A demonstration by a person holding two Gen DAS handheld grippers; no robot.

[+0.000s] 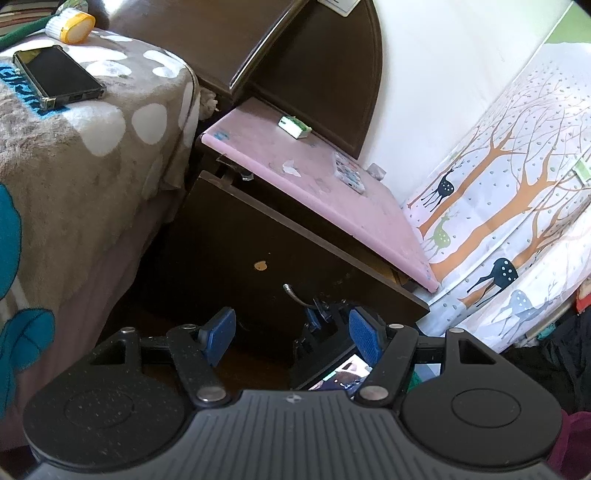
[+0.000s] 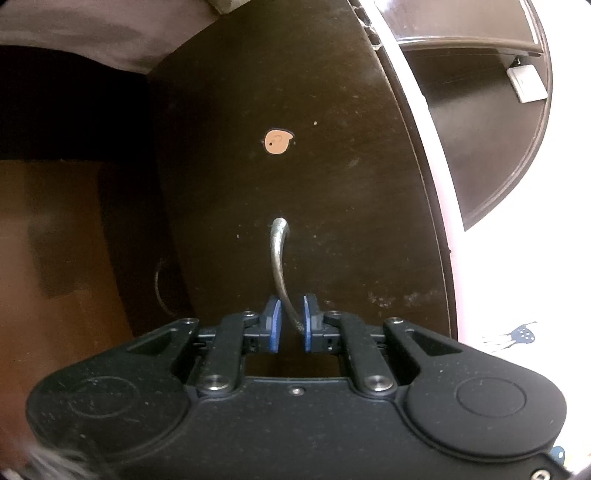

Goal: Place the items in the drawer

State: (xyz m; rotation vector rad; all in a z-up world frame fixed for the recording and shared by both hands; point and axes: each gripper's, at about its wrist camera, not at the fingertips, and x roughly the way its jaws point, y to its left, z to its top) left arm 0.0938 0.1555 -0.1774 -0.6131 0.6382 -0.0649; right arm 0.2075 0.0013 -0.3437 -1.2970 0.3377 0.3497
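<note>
A dark brown drawer front [image 1: 258, 236] of a bedside cabinet has a curved metal handle [image 1: 295, 295] and stands slightly pulled out under the pink top [image 1: 314, 177]. My right gripper [image 2: 290, 325] has its blue pads on either side of the handle [image 2: 279, 266]; the right pad touches it, with a small gap at the left. It also shows in the left wrist view [image 1: 325, 314]. My left gripper [image 1: 291, 336] is open and empty, hovering in front of the drawer. A black phone [image 1: 55, 75] and a yellow-capped container [image 1: 72, 24] lie on the bed.
The bed with a grey and teal blanket [image 1: 92, 166] is at the left. A small green and white box [image 1: 294, 126] and a blister card [image 1: 349, 171] lie on the pink top. A deer-patterned curtain [image 1: 498, 203] hangs at the right. Wooden floor [image 2: 55, 258] is below.
</note>
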